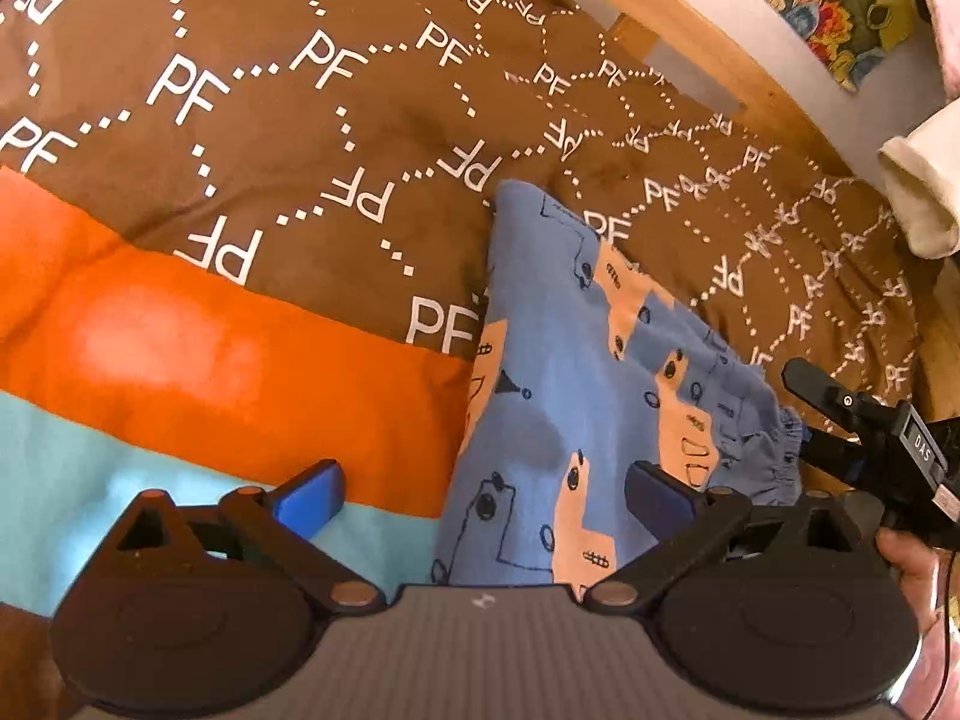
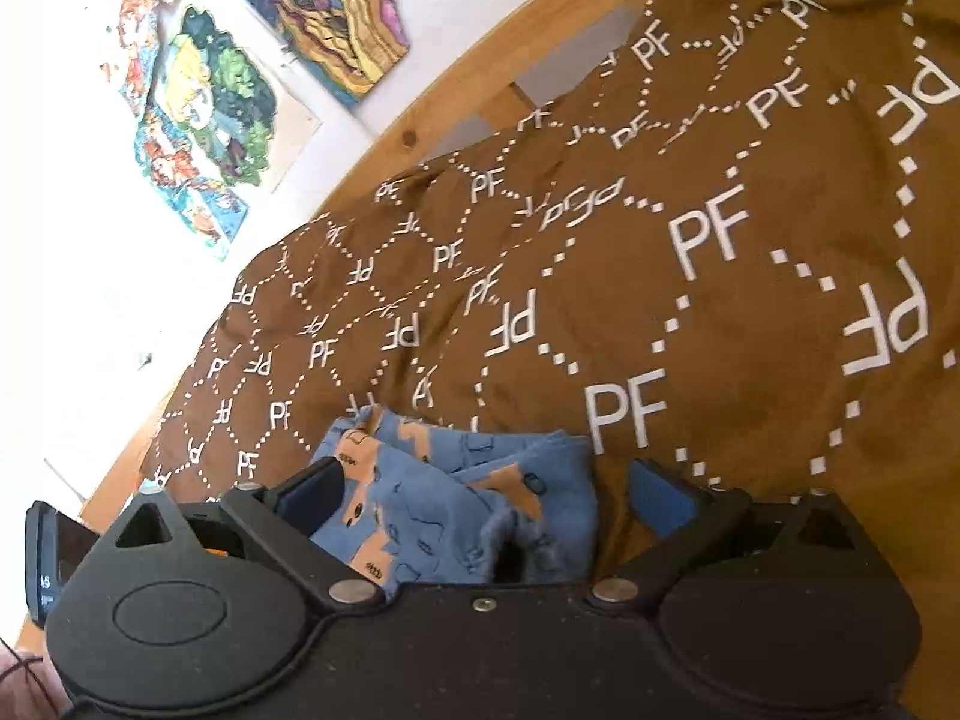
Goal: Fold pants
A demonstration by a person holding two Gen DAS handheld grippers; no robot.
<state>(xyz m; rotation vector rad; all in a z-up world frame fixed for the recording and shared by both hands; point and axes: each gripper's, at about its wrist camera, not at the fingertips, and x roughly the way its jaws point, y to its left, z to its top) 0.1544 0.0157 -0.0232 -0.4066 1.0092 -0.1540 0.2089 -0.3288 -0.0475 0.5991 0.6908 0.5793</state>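
The blue pants (image 1: pixel 576 372) with peach figures lie folded in a long strip on the brown PF-patterned blanket (image 1: pixel 288 138). My left gripper (image 1: pixel 480 495) is open just above the strip's near end; its right finger is over the cloth, its left finger over the orange stripe. The right gripper's body (image 1: pixel 870 426) shows at the pants' elastic waistband. In the right wrist view the pants (image 2: pixel 456 504) lie bunched between the fingers of my open right gripper (image 2: pixel 486 495). Nothing is clamped.
The blanket has an orange stripe (image 1: pixel 210 330) and a light blue stripe (image 1: pixel 90 480). A wooden bed frame (image 1: pixel 690 30) runs along the white wall. Colourful paintings (image 2: pixel 210 102) hang on the wall. A white cloth (image 1: pixel 924 186) lies at the bed's edge.
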